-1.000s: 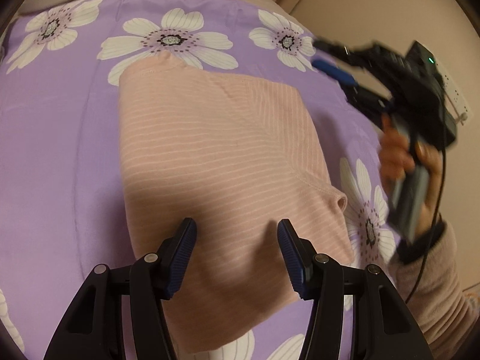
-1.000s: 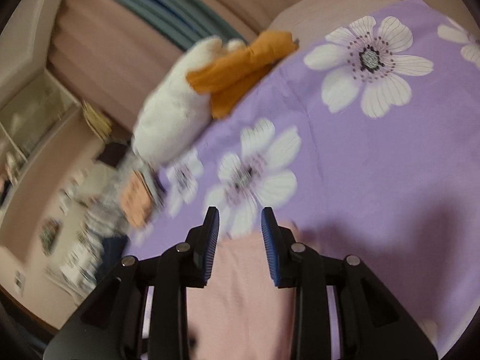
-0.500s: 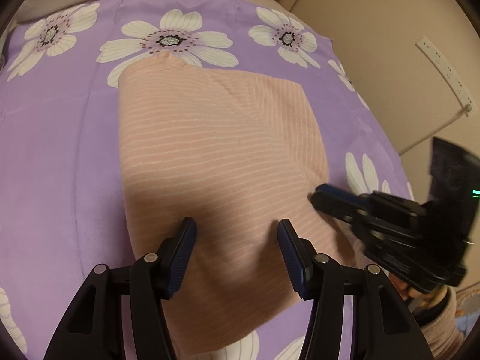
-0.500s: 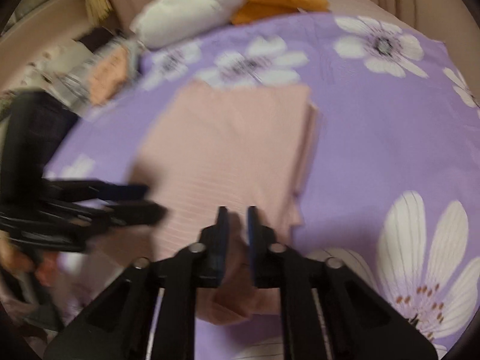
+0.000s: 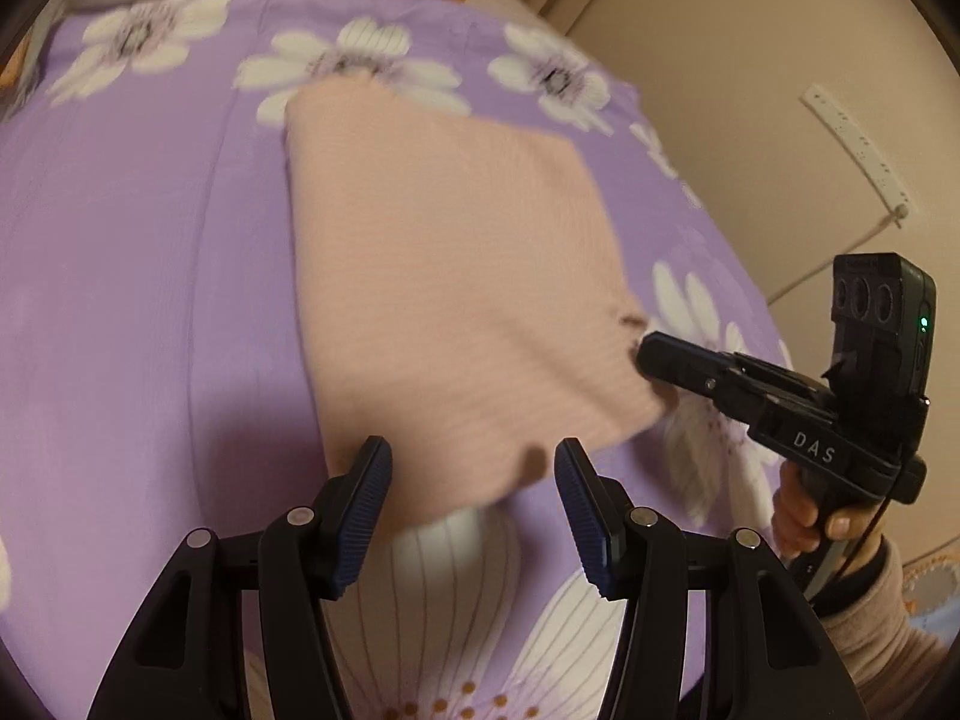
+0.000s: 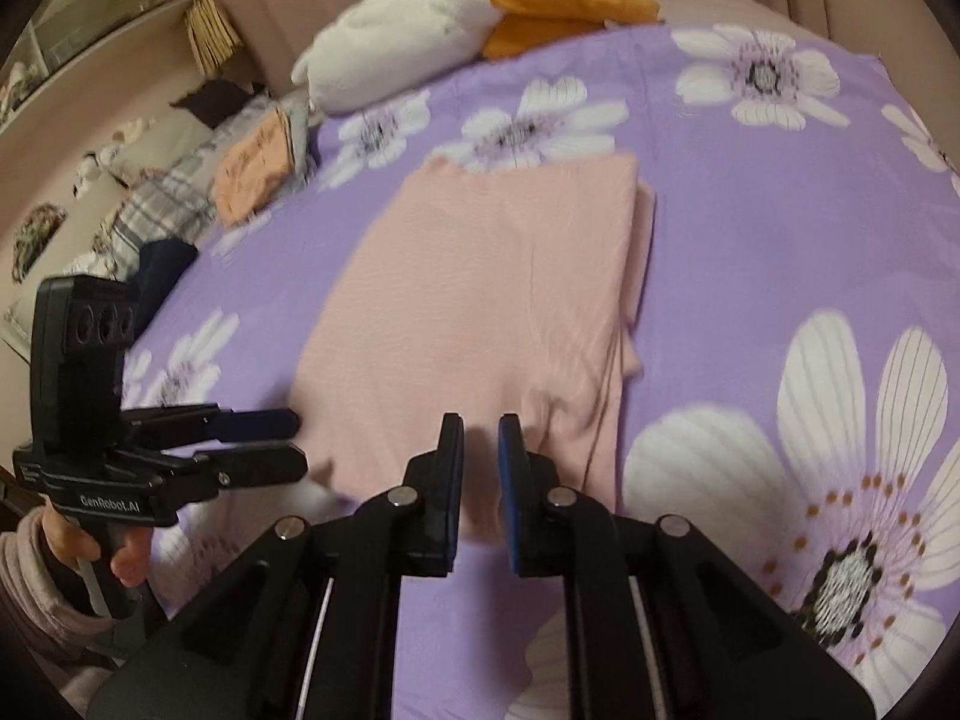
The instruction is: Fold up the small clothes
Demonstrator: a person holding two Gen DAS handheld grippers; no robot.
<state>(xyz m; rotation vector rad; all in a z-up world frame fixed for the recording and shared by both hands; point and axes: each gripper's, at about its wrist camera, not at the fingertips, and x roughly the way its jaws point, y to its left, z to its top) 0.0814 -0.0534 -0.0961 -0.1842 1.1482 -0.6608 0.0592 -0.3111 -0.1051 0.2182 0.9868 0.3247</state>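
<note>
L gripper (image 5: 474, 504) sits w/ jaws wide apart, nothing between them; the near edge of the pink garment (image 5: 444, 276) lies just ahead of and between the fingertips, not touching as far as visible. Under it is the purple floral bedspread (image 5: 138, 276), a big white flower right below the fingers. Fwd-right of the L gripper, the R gripper (image 5: 651, 357) shows side-on w/ its tips at the garment's near-right corner; a hand (image 5: 810, 510) holds its grip.

R gripper (image 6: 480, 468) has jaws narrowed to a slim gap w/ pink cloth seen in that gap; can't tell if the pads actually pinch it or just hover above. Garment (image 6: 498, 288) spreads fwd from the tips as a folded rectangle, lower layers peeking out along its right side. To the left, the L gripper (image 6: 294, 441) points at the garment's near-left edge. Farther fwd-left, a pile of clothes (image 6: 240, 180) at the bed's edge; farthest, a white plush toy (image 6: 408, 42) w/ orange parts by the curtain.
</note>
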